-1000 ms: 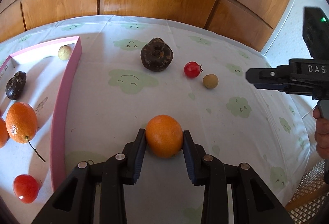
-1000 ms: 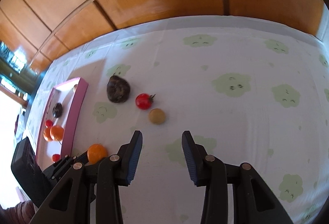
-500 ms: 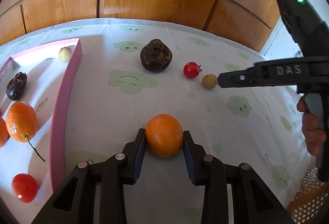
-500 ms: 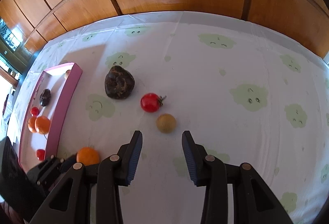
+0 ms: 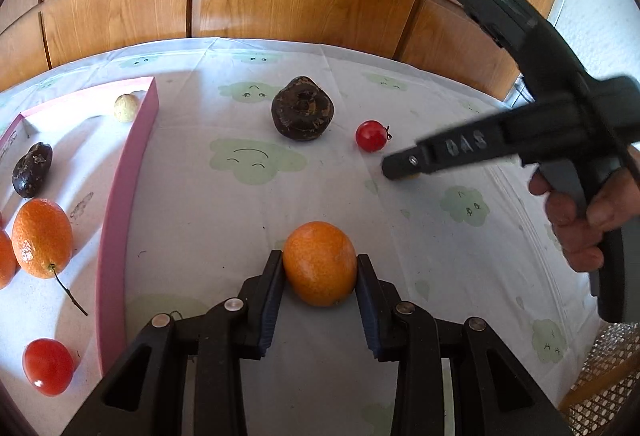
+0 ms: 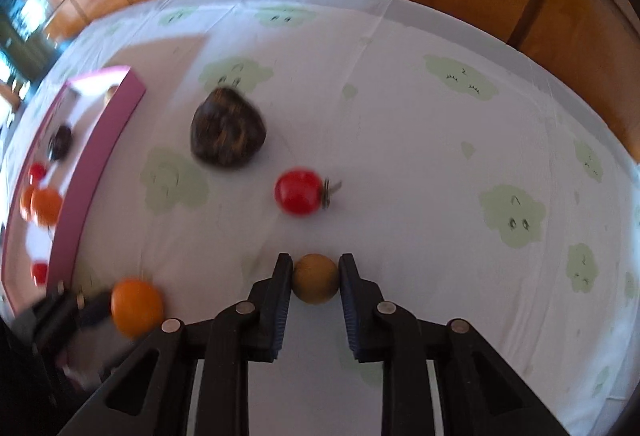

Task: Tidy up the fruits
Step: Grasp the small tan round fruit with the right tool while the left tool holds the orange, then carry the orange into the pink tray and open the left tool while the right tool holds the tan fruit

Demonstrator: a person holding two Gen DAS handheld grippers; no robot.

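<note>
1. at the far left sits a pink tray (image 5: 120, 204) holding fruit: a red tomato (image 5: 48, 366) nearest the camera, an orange with a stem (image 5: 42, 238) behind it, a dark wrinkled fruit (image 5: 32, 170) further back, and a small pale round fruit (image 5: 126, 108) in the far corner.
2. the left gripper (image 5: 320, 268) is just right of the tray, closed onto a loose orange (image 5: 320, 263) that rests on the surface (image 5: 200, 220); both pads touch its sides.
3. further back on the cloud-print cloth lies a large dark wrinkled fruit (image 5: 302, 114), outside the tray.
4. to its right is a small cherry tomato (image 5: 372, 135) with its stem pointing right.
5. the right gripper (image 6: 315, 268) is narrowed around a small tan round fruit (image 6: 315, 278) on the surface, just nearer than the cherry tomato; its pads sit at or almost at the fruit's sides, though the blur hides whether they press it.
6. the person's right hand (image 5: 588, 220) grips the handle at the far right.
</note>
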